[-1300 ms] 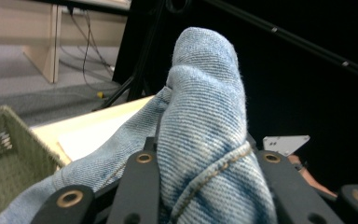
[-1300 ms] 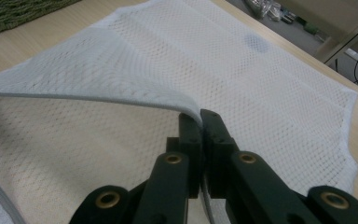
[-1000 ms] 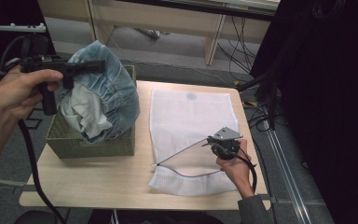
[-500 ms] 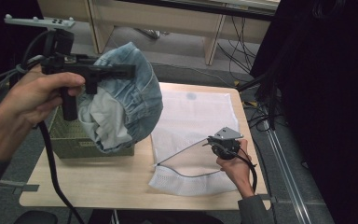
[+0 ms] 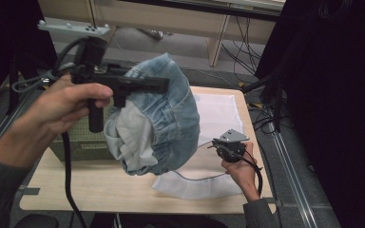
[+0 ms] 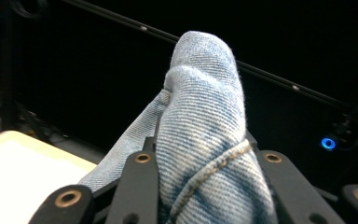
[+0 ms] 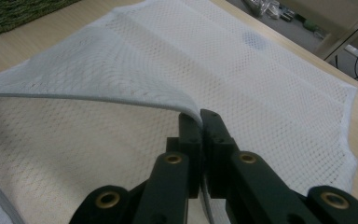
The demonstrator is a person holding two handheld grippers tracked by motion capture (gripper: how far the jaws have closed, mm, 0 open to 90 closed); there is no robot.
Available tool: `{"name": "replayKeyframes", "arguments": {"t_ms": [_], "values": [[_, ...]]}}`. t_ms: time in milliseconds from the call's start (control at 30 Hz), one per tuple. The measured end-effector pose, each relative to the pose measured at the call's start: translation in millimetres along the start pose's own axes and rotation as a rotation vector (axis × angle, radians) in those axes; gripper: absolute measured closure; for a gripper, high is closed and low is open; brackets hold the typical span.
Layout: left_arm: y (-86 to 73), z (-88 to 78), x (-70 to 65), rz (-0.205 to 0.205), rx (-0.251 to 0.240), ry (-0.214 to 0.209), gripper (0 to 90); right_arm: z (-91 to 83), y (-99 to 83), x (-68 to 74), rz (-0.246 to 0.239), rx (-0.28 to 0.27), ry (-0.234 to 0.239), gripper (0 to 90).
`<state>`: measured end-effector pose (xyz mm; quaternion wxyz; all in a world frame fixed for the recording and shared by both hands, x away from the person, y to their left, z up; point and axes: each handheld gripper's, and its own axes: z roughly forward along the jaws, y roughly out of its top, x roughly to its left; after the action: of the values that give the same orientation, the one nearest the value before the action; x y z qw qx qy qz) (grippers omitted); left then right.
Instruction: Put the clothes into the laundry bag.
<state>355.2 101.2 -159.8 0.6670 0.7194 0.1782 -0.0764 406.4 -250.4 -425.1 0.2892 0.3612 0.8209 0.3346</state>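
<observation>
The left hand-held gripper (image 5: 164,85) clamps bunched blue jeans (image 5: 171,118), which hang below it. The right hand-held gripper (image 7: 200,116), jaws nearly shut, pinches the white mesh bag's (image 7: 270,88) lifted edge.

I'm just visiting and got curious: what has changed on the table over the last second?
The left gripper carried the denim garment up out of the green basket, toward the mesh bag. The right gripper stayed put, clamping the bag's upper edge open.

Bunched pale denim garment (image 5: 164,121) aloft; white mesh bag (image 5: 218,118) flat, apparently gaping.
</observation>
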Motion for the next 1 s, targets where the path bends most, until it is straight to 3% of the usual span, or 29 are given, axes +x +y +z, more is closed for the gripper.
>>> {"name": "replayKeyframes", "arguments": {"t_ms": [67, 100, 133, 200, 267, 400, 467, 533, 600, 667, 700, 733, 800, 833, 867, 933, 967, 1000], "values": [[-4.3, 9.9, -4.3, 0.01, 0.033, -0.014, 70.3, 0.4, 0.0, -2.4, -0.02, -0.012, -0.003, 88.5], [-4.3, 9.9, -4.3, 0.01, 0.033, -0.014, 70.2, -0.3, 0.0, -1.1, -0.003, -0.002, 0.007, 88.5], [-9.8, 21.1, -5.7, 0.011, 0.058, -0.033, 70.2, -0.4, -0.2, -0.8, 0.002, -0.005, 0.005, 88.5], [-16.1, 29.6, -4.5, 0.0, 0.062, -0.053, 70.1, -1.5, -0.9, 0.4, 0.031, 0.002, 0.013, 88.5], [-20.2, 33.5, -3.3, -0.005, 0.067, -0.062, 70.0, -1.2, -0.7, -2.7, 0.009, -0.009, 0.008, 88.5], [-40.4, 49.6, 7.4, -0.038, 0.094, -0.082, 69.8, -3.6, -1.7, -5.9, 0.024, -0.021, 0.014, 88.5], [-59.5, 61.0, 18.5, -0.065, 0.121, -0.084, 69.7, -4.0, -1.8, -7.6, 0.026, -0.024, 0.014, 88.5], [-64.6, 63.8, 21.4, -0.067, 0.131, -0.081, 69.6, -4.4, -2.4, -7.8, 0.03, -0.023, 0.014, 88.6], [-79.9, 71.1, 30.7, -0.057, 0.16, -0.051, 69.4, -3.0, -3.1, -8.5, 0.015, -0.034, 0.008, 88.8], [-96.1, 78.4, 39.2, -0.085, 0.171, -0.049, 69.3, -3.0, -2.5, -9.2, 0.008, -0.032, 0.012, 89.0], [-103.7, 81.9, 42.8, -0.085, 0.187, -0.046, 69.2, -3.2, -1.9, -6.8, 0.031, -0.035, 0.01, 89.1], [-117.9, 89.4, 50.2, -0.089, 0.211, -0.03, 69.2, -3.6, -2.1, -7.7, 0.01, -0.037, 0.007, 89.2], [-124.9, 93.7, 54.3, -0.096, 0.218, -0.026, 69.1, -4.2, -1.6, -5.3, 0.025, -0.047, 0.0, 89.4], [-138.0, 101.5, 62.5, -0.109, 0.239, -0.011, 69.0, -4.2, -0.9, -7.0, 0.011, -0.054, -0.006, 89.4], [-138.0, 101.5, 62.5, -0.109, 0.239, -0.011, 68.9, -5.6, -0.1, -7.8, 0.001, -0.045, 0.001, 89.4], [-150.6, 109.2, 70.2, -0.121, 0.267, -0.005, 68.8, -6.4, 0.7, -7.2, 0.01, -0.057, -0.008, 89.4], [-162.8, 118.0, 78.1, -0.116, 0.302, 0.024, 68.6, -6.9, 0.8, -7.3, 0.009, -0.057, -0.008, 89.4], [-162.8, 118.0, 78.1, -0.116, 0.302, 0.024, 68.5, -7.5, 0.8, -5.7, 0.027, -0.056, -0.014, 89.4]]}}
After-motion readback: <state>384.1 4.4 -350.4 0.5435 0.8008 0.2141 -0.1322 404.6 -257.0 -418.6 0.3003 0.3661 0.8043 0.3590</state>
